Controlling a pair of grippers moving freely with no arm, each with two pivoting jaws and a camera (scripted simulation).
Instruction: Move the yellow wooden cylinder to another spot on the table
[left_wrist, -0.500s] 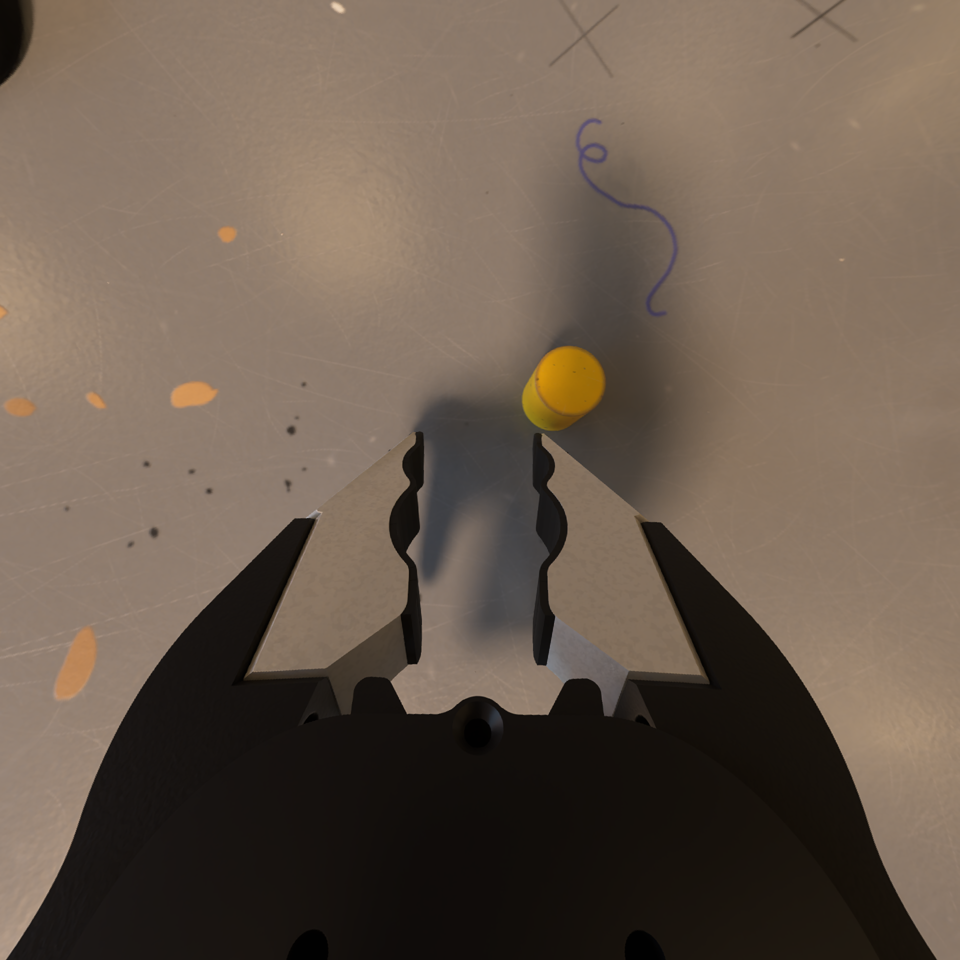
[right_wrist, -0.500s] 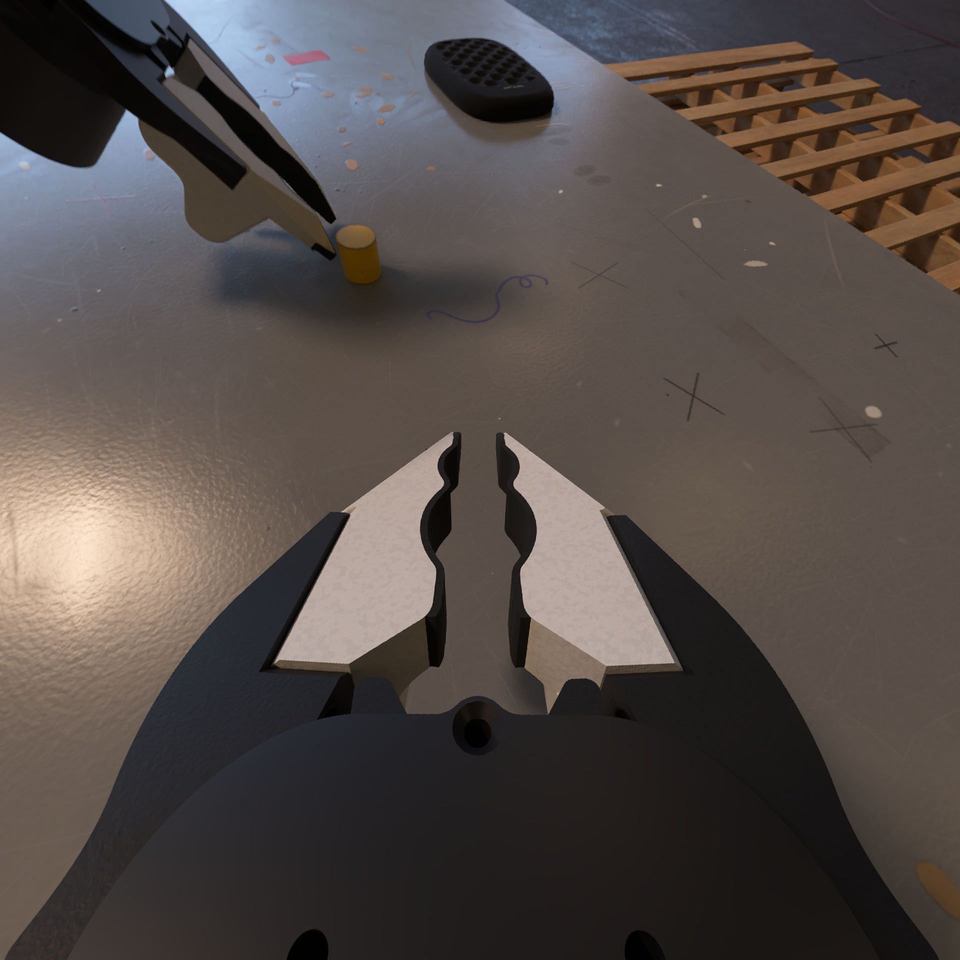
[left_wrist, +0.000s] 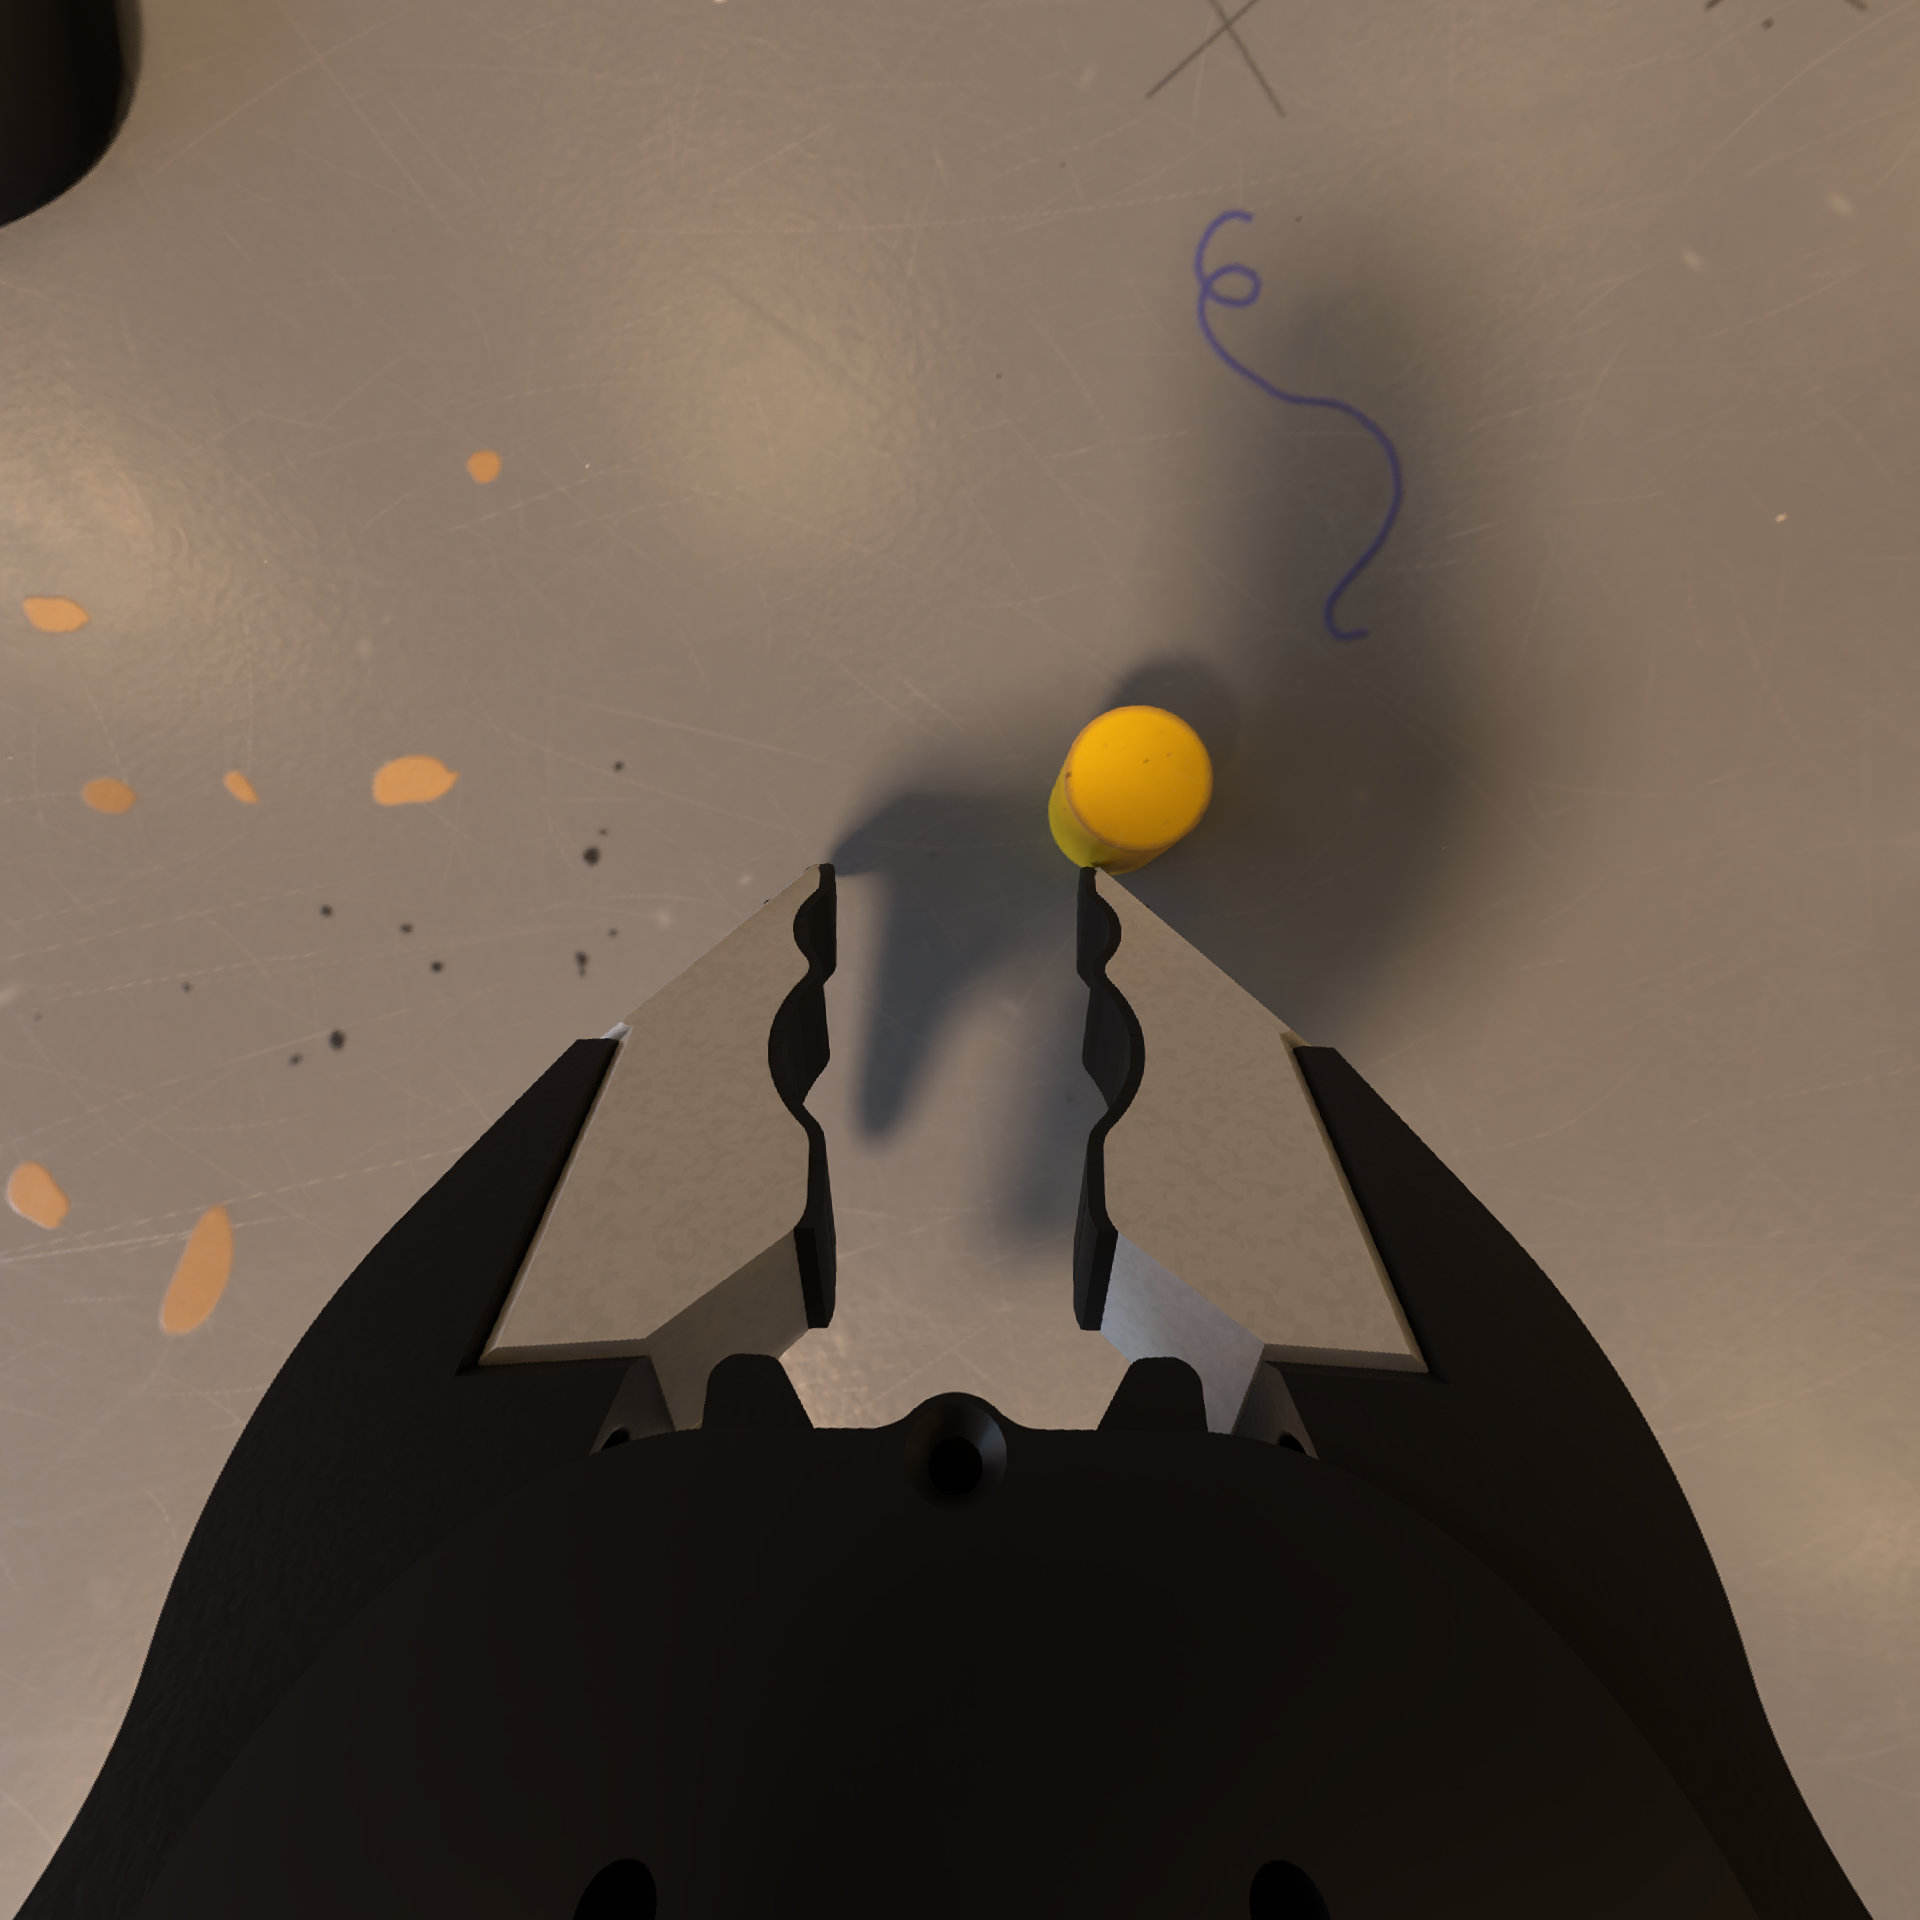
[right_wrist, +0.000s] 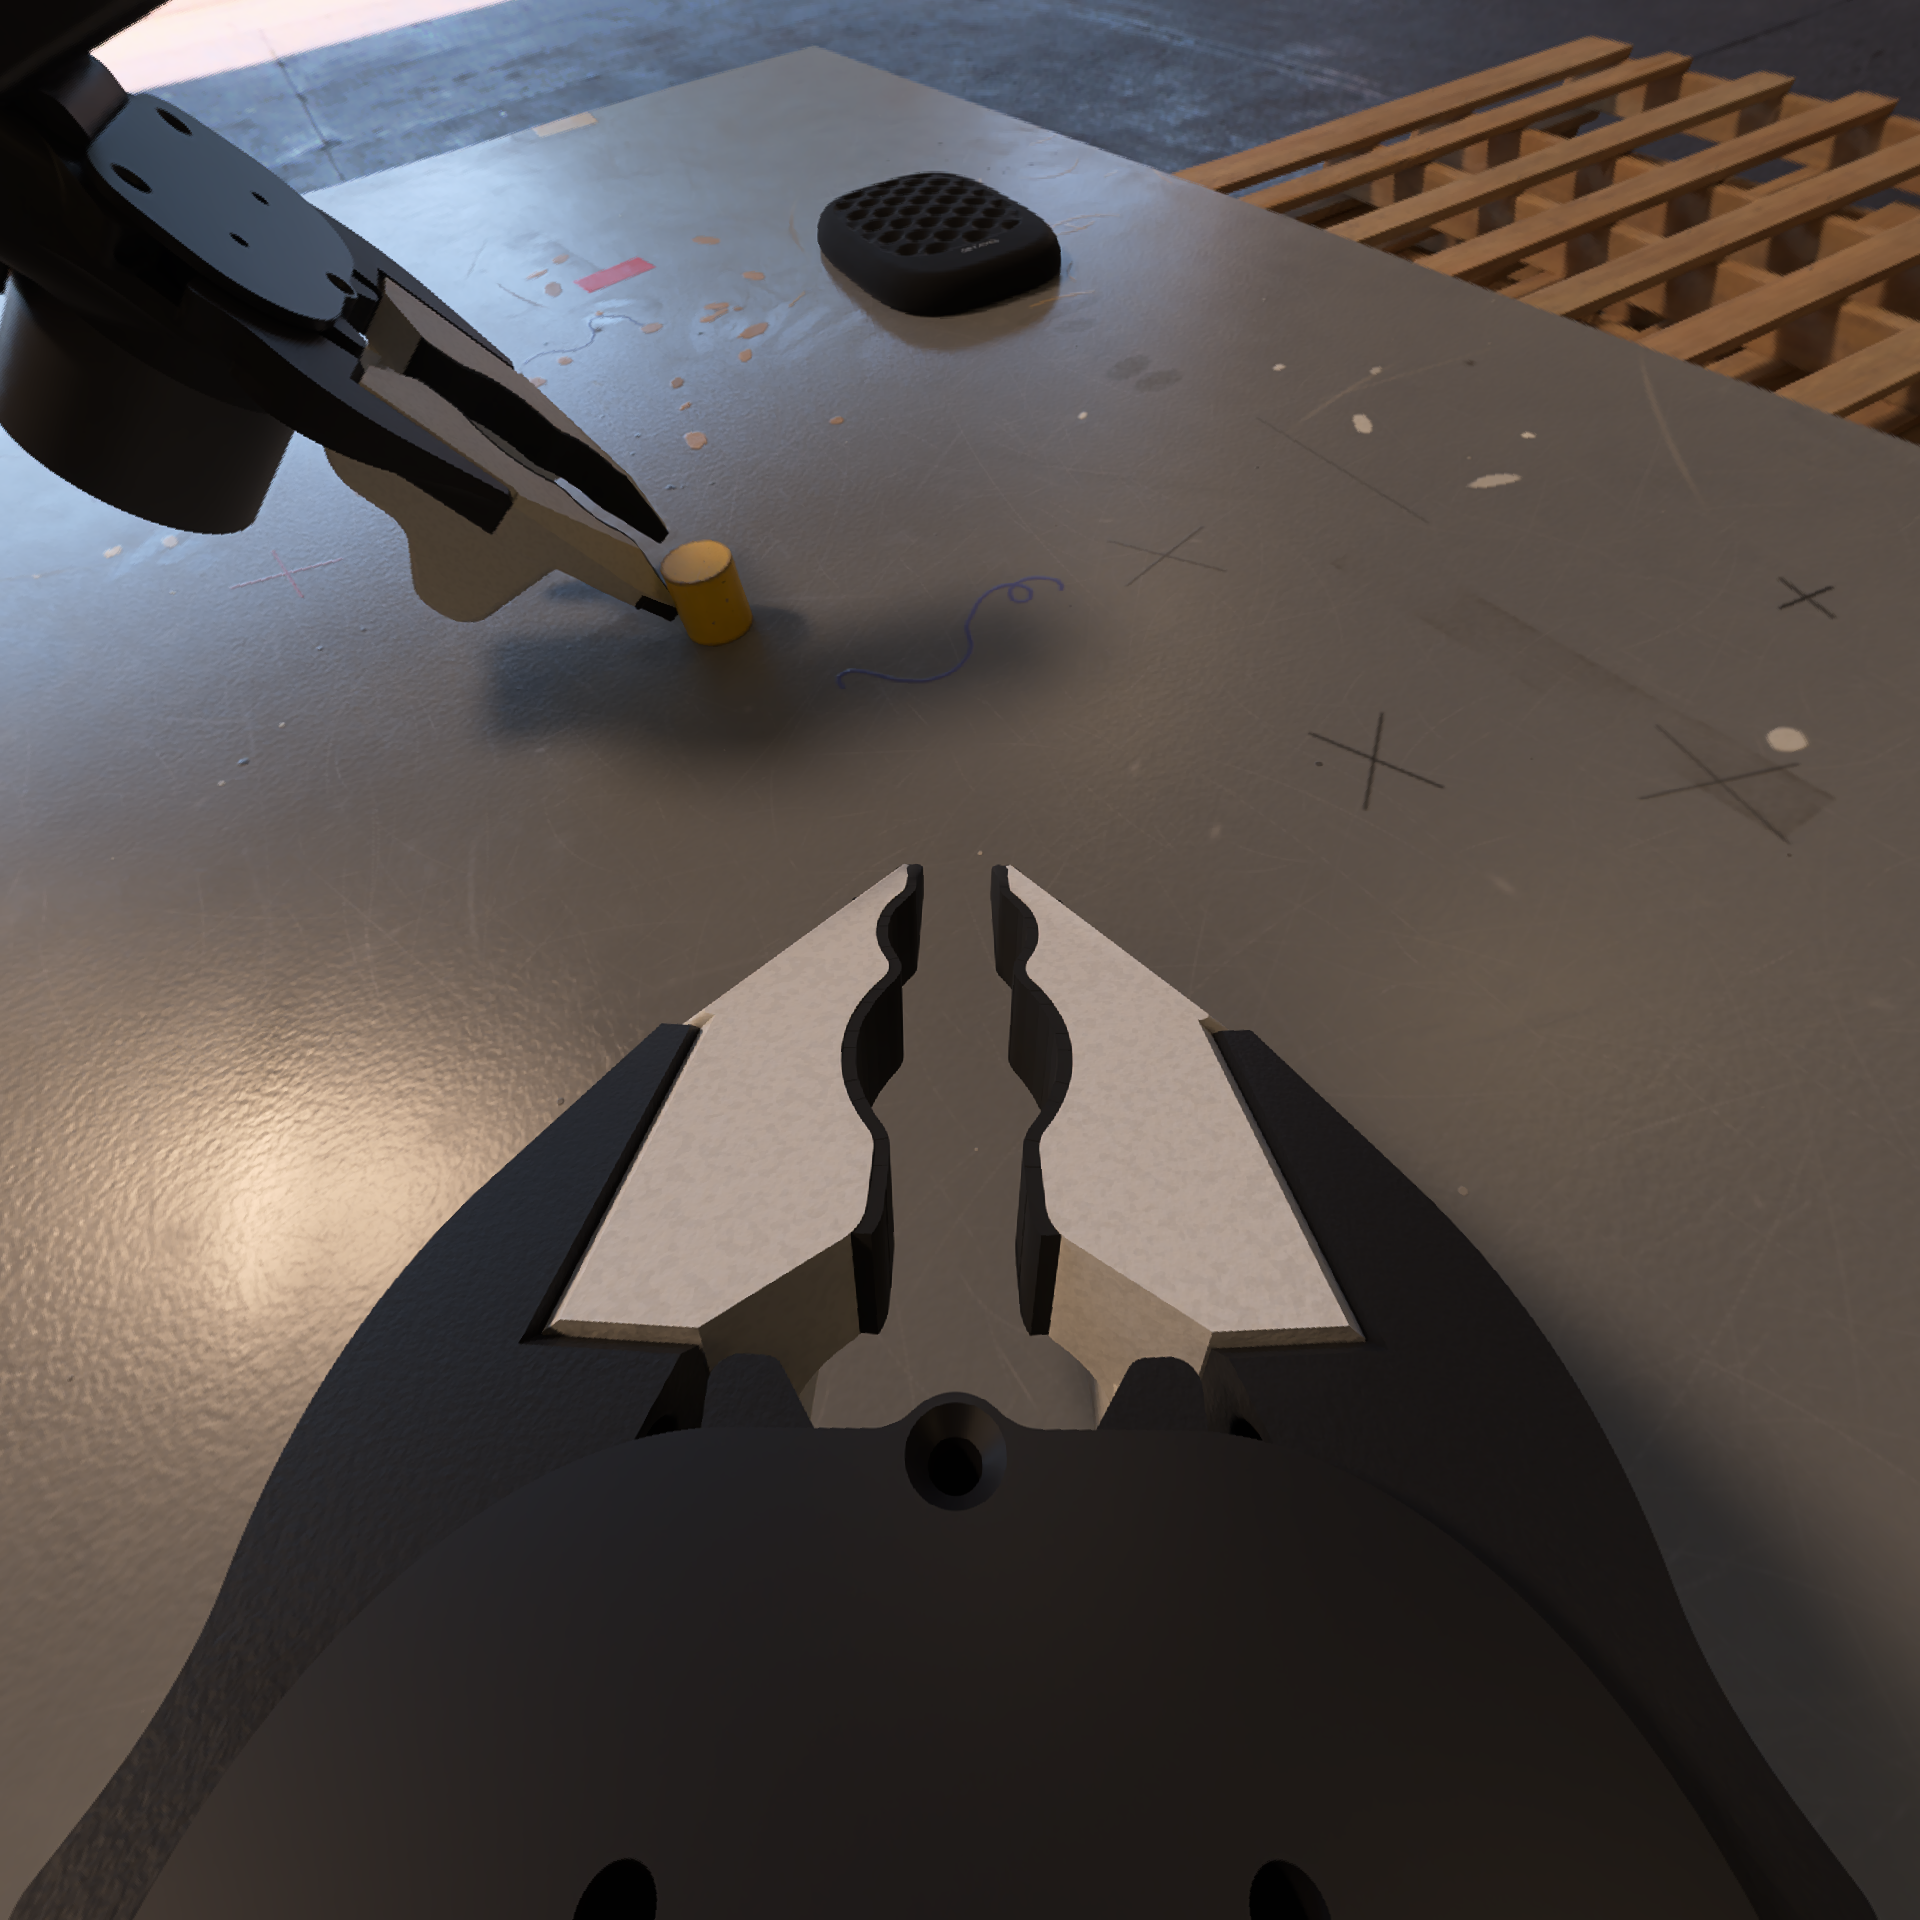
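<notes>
Yellow cylinder (left_wrist: 1132, 790) upright on the grey table (left_wrist: 727, 364), off-centre past the left gripper (left_wrist: 956, 873), jaws spread, one tip at its side. Approach stage, probably; next: shift sideways, straddle, squeeze. Right gripper (right_wrist: 956, 873) well apart, narrowly parted, empty.

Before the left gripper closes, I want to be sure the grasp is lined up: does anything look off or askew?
Yes. The yellow wooden cylinder stands upright, but off to the right of the left gripper: its open fingers bracket bare table, one tip just at the cylinder's side. Nothing looks spilled or damaged.
</notes>
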